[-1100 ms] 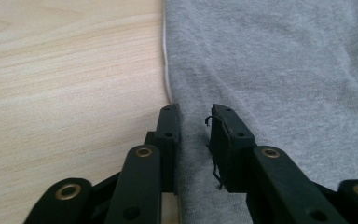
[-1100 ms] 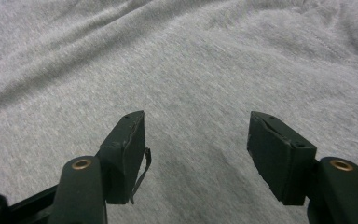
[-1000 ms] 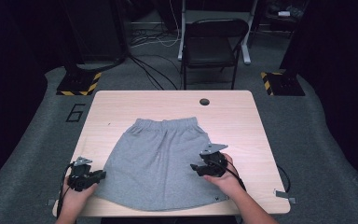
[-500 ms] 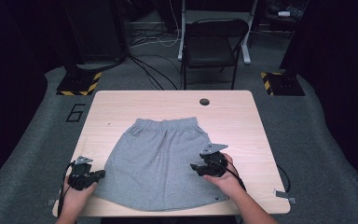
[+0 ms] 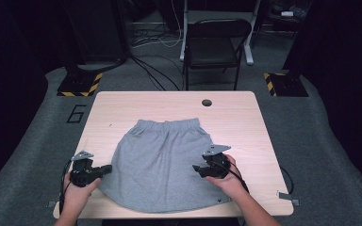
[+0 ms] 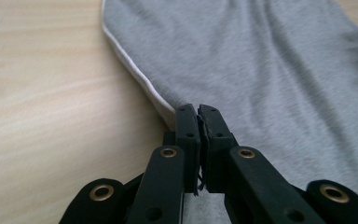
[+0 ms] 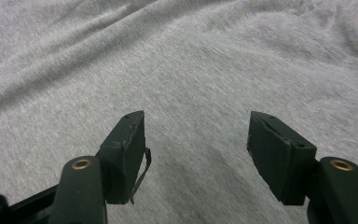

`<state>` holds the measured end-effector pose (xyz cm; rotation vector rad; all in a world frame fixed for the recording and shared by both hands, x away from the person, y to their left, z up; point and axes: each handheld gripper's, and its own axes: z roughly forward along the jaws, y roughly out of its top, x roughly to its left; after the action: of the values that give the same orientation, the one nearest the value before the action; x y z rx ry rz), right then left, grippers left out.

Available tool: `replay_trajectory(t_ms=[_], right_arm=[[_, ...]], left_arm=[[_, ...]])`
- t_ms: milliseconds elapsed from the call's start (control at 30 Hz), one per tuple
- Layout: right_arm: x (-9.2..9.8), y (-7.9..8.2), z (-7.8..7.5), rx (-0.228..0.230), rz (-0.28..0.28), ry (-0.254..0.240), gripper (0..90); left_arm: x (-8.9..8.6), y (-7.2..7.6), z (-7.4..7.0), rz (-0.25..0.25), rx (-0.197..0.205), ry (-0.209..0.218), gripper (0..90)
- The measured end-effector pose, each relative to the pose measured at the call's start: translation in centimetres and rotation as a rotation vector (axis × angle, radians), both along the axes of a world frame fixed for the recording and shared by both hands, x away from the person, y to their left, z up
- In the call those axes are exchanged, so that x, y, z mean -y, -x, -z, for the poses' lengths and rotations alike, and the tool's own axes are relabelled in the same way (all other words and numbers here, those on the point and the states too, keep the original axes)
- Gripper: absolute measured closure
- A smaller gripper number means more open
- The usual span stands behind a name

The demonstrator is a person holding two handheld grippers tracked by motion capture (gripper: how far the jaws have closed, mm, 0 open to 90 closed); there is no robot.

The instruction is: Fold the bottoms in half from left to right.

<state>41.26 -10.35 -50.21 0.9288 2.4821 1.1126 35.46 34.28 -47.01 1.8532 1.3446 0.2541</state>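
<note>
Plainly, floor numeral "6", left gripper jaws clenched on grey skirt edge, right gripper jaws released.

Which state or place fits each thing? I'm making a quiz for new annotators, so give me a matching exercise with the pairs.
Things:
1. left tool
2. right tool
3. grey skirt
4. black chair

States or places:
A. spread flat on the table
B. jaws apart above grey cloth
C. on the floor beyond the table
D. jaws shut at the skirt's side hem

Pairs: 1-D, 2-B, 3-A, 4-C
</note>
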Motion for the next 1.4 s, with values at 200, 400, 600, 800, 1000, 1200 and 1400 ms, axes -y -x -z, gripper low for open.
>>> replay_trajectory(t_ms=[200,400,600,800,1000,1200,1400], right_arm=[[0.0,0.0,0.0,-0.006,-0.002,0.003,36.3],[0.1,0.0,0.0,-0.008,0.007,-0.005,36.3],[0.1,0.0,0.0,-0.006,0.015,-0.014,36.3],[0.2,0.0,0.0,-0.008,0.008,-0.007,36.3],[0.2,0.0,0.1,-0.015,0.004,-0.001,36.3],[0.1,0.0,0.1,-0.018,0.01,-0.006,36.4],[0.1,0.0,0.2,-0.016,0.0,0.003,36.3]], left_arm=[[1.3,-0.4,-1.4,0.06,0.025,-0.016,87.3],[3.5,-1.5,-2.4,0.136,0.046,0.007,87.4],[6.7,-2.4,-2.7,0.22,0.067,-0.004,87.4],[10.0,-2.6,-1.2,0.323,0.038,0.02,87.4],[12.3,-2.6,0.8,0.381,-0.005,-0.014,87.4],[13.0,-3.0,2.3,0.397,-0.044,-0.051,87.1],[13.9,-2.9,3.3,0.412,-0.065,-0.118,86.2]])
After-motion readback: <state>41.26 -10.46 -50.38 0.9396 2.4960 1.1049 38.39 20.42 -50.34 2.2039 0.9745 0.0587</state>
